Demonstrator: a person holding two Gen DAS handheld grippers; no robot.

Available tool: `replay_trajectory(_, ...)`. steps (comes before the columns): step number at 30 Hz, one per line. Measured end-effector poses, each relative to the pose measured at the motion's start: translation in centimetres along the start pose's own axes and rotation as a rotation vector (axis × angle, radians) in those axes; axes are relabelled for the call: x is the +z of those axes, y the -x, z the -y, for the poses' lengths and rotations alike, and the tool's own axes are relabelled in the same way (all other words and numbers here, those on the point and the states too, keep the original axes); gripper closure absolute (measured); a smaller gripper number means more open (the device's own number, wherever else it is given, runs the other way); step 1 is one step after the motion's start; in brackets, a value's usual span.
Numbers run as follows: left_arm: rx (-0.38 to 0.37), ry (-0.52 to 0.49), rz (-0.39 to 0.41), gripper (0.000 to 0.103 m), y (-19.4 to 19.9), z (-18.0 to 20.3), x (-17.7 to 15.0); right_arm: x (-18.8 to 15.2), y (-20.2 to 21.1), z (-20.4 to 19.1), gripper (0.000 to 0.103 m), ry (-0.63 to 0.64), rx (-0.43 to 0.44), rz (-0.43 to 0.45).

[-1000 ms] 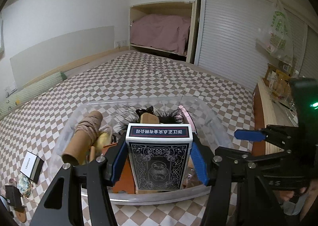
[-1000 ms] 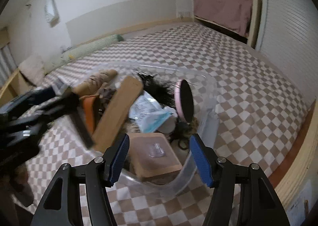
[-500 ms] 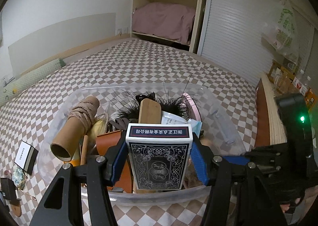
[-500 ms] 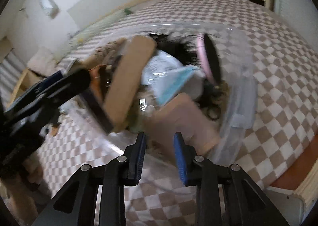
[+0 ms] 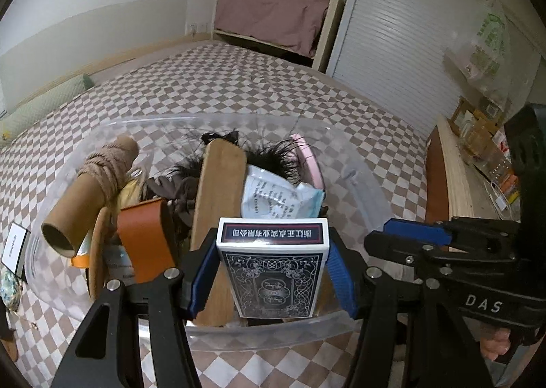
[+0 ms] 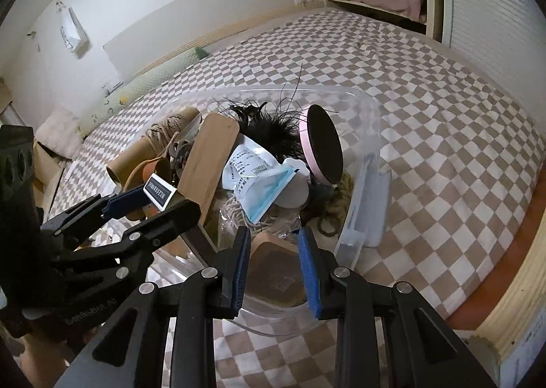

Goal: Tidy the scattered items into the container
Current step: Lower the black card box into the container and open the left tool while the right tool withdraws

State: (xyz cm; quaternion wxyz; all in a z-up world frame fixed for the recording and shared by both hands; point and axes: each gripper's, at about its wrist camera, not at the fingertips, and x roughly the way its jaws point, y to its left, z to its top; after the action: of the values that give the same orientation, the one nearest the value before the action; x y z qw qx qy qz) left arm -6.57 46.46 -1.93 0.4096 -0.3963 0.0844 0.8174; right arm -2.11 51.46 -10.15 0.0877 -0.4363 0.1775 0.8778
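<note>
A clear plastic tub (image 5: 273,336) stands on the checkered bed, full of things: a rope-wound cardboard tube (image 5: 92,190), a wooden board (image 5: 218,190), an orange strap (image 5: 145,241), a face-mask packet (image 5: 276,197) and black feathers. My left gripper (image 5: 273,272) is shut on a black-and-white card box (image 5: 273,251), held over the tub's near rim. The right wrist view shows that left gripper (image 6: 160,197) and the card box (image 6: 158,191) at the left. My right gripper (image 6: 274,241) hangs over the tub's near edge, its pads a narrow gap apart and gripping nothing. A brown box (image 6: 276,272) lies below it inside the tub (image 6: 372,104).
A pink round brush (image 6: 322,145) stands on edge in the tub. A small white box (image 5: 13,248) lies on the bed left of the tub. A green bolster (image 5: 44,104) runs along the far wall. A wooden ledge (image 5: 454,183) with clutter borders the bed on the right.
My left gripper has sunk closer over the tub, still holding the card box. The right gripper's jaws have narrowed from wide apart, and it has drawn back toward the tub's near edge.
</note>
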Motion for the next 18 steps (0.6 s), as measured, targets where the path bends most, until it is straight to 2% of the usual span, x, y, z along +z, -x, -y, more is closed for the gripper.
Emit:
replay_trajectory(3, 0.026, 0.006, 0.007, 0.044, 0.5, -0.6, -0.1, 0.0, 0.0, -0.1, 0.073, 0.000, -0.002, 0.001)
replay_trajectory(6, 0.017, 0.018, 0.013, 0.043, 1.2, -1.1, -0.1, 0.1, 0.7, 0.2, 0.073, 0.000, -0.003, 0.006)
replay_trajectory(11, 0.076, -0.017, 0.060, 0.043, 2.5, -1.0, 0.1, 0.5, 1.5, 0.5, 0.073, -0.011, 0.005, 0.038)
replay_trajectory(18, 0.153, -0.031, 0.082, 0.043, 3.4, -2.2, -0.3, 2.2, 1.0, -0.3, 0.073, -0.025, 0.045, 0.067)
